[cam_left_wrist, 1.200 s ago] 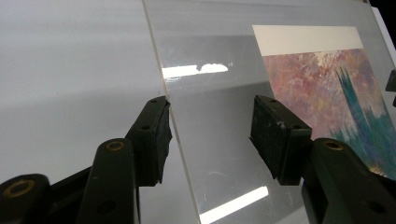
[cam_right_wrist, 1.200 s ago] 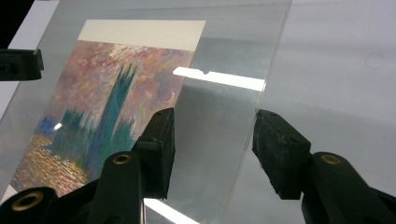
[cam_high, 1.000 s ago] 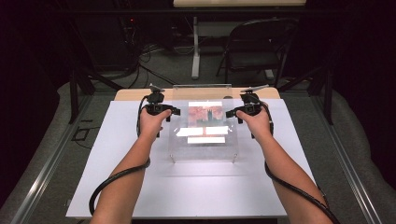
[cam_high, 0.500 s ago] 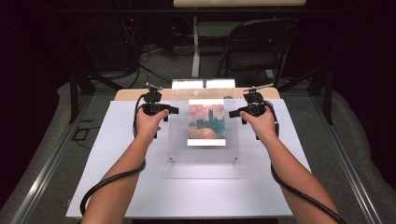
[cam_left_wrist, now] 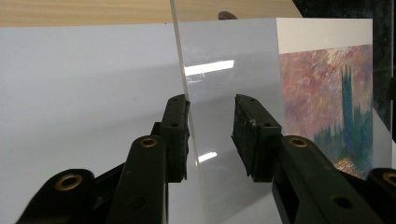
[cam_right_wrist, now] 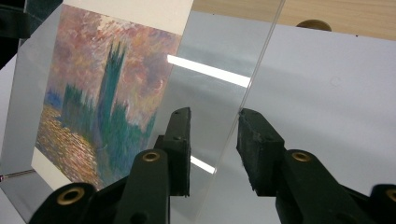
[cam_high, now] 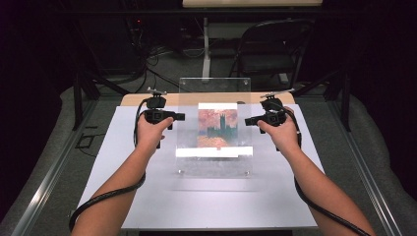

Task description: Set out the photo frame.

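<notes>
Two grippers meet one clear acrylic panel (cam_high: 214,123), each from its own side. The panel stands tilted up on the white board (cam_high: 147,196), its lower edge near the middle of the board and its upper edge leaning toward the far side. A print (cam_high: 217,127) of a painting, with dark towers under a pink sky, lies against the panel in its middle part. A second clear plate (cam_high: 212,166) lies flat on the board under the lower edge.

The left gripper (cam_high: 178,117) is at the left edge of the panel. In the left gripper view this edge (cam_left_wrist: 184,88) passes between the jaws. The left finger (cam_left_wrist: 176,135) is touching or almost touching the edge, and the right finger (cam_left_wrist: 252,135) stands clearly apart from the surface. The jaws are about half open and have just been closing, but they do not clamp the panel yet.

The right gripper (cam_high: 252,121) is at the right edge. In the right gripper view the edge (cam_right_wrist: 252,88) also runs between the two jaws, with a gap visible on both sides. These jaws are also about half open and have just been closing, with the panel between them but not pressed.

A wooden table (cam_high: 133,100) shows behind the board.
</notes>
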### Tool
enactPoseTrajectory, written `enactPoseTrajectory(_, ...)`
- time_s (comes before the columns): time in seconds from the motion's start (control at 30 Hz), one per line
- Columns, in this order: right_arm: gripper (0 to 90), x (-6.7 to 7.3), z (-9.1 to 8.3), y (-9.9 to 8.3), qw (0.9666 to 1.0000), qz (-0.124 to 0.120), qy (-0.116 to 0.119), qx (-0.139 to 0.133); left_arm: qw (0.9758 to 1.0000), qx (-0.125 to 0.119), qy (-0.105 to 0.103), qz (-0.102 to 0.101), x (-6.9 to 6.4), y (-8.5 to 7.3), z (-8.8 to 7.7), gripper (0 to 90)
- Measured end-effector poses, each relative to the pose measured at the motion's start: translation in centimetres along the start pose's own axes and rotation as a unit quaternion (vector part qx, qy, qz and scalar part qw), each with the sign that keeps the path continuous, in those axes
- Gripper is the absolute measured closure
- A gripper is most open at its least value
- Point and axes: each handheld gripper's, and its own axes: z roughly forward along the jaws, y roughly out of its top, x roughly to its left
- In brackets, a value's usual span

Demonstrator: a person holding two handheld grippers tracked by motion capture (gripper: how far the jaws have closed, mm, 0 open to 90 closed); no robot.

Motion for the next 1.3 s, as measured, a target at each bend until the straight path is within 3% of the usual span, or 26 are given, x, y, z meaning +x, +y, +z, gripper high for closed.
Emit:
enactPoseTrajectory(0.5, 67.9, 1.3, -1.8, -0.7, 0.9995, -0.027, -0.010, -0.008, 0.9995, -0.019, -0.007, 0.023, -0.8, -1.0, -1.8, 69.3)
enactPoseTrajectory(0.7, 69.6, 1.5, -2.9, -1.4, 0.9994, -0.022, 0.008, -0.025, 0.9989, -0.032, -0.013, 0.031, -1.2, -1.7, -2.8, 71.0)
enactPoseTrajectory(1.3, 75.1, 2.6, -4.9, -2.7, 0.9984, -0.038, 0.012, -0.040, 0.9969, -0.052, -0.021, 0.055, -2.1, -3.4, -5.0, 74.8)
